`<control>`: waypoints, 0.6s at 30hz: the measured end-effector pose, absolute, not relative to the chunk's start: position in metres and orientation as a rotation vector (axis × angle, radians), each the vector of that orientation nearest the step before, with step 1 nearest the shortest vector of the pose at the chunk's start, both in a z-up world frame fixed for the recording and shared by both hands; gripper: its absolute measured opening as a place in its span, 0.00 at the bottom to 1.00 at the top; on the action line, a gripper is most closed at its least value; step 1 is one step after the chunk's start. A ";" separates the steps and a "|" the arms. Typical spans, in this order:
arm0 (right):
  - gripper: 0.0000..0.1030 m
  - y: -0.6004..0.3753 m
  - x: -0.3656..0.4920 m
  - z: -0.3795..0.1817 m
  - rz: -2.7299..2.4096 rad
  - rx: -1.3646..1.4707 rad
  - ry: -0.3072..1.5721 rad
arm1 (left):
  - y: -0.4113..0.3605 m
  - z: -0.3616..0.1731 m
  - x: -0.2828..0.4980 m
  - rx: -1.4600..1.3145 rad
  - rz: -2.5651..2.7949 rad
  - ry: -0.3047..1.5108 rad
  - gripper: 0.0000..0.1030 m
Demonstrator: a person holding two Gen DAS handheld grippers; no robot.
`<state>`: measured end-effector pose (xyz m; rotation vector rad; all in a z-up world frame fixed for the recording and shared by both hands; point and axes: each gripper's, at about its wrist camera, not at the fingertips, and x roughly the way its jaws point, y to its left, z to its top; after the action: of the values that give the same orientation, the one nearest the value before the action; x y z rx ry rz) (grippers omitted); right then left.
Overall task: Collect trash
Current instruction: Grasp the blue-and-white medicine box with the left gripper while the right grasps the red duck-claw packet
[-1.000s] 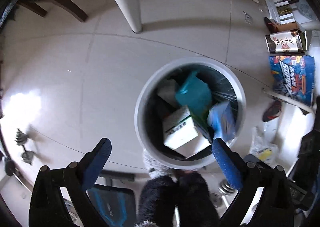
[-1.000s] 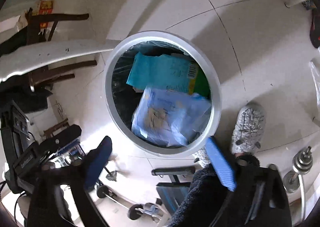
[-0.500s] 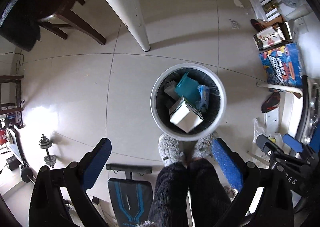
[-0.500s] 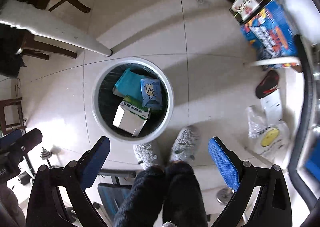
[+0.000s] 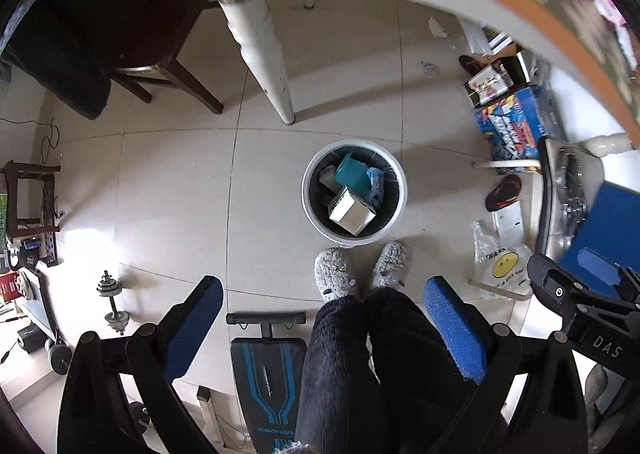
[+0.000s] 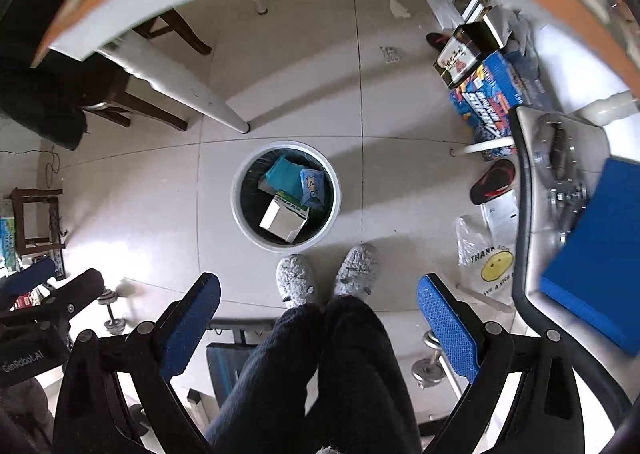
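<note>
both claws (image 5: 324, 318) (image 6: 318, 314) higher above bin (image 5: 394, 190)

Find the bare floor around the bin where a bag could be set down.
Free: the tiles left of the bin, toward the dumbbell, and between bin and table leg. Crowded: right side, with boxes, sandal and plastic bag.

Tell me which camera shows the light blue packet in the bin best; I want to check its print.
The right wrist view: the light blue packet faces the camera in the bin, its cartoon print showing. In the left wrist view it lies crumpled beside the teal bag, print unreadable.
</note>
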<state>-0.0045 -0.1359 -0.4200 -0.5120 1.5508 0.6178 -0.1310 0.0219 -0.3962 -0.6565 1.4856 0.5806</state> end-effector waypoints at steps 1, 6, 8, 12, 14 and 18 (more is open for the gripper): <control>0.97 -0.136 -0.008 -0.409 0.621 -0.509 1.546 | 0.023 -0.384 -0.134 -0.655 0.583 1.473 1.00; 0.97 -0.133 -0.016 -0.348 0.642 -0.467 1.531 | 0.031 -0.340 -0.137 -0.652 0.596 1.419 1.00; 0.97 -0.130 -0.013 -0.327 0.654 -0.432 1.525 | 0.039 -0.324 -0.130 -0.640 0.611 1.400 1.00; 0.97 -0.117 0.015 -0.291 0.654 -0.323 1.526 | 0.059 -0.293 -0.102 -0.577 0.654 1.328 1.00; 0.97 -0.106 0.037 -0.276 0.650 -0.270 1.519 | 0.074 -0.276 -0.079 -0.539 0.673 1.275 1.00; 0.97 -0.088 0.096 -0.249 0.629 -0.195 1.469 | 0.101 -0.252 -0.016 -0.469 0.701 1.201 1.00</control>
<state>0.0956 -0.0877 -0.2489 -0.1951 1.4690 0.6292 -0.0165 0.1006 -0.2516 -0.4688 1.2007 0.7006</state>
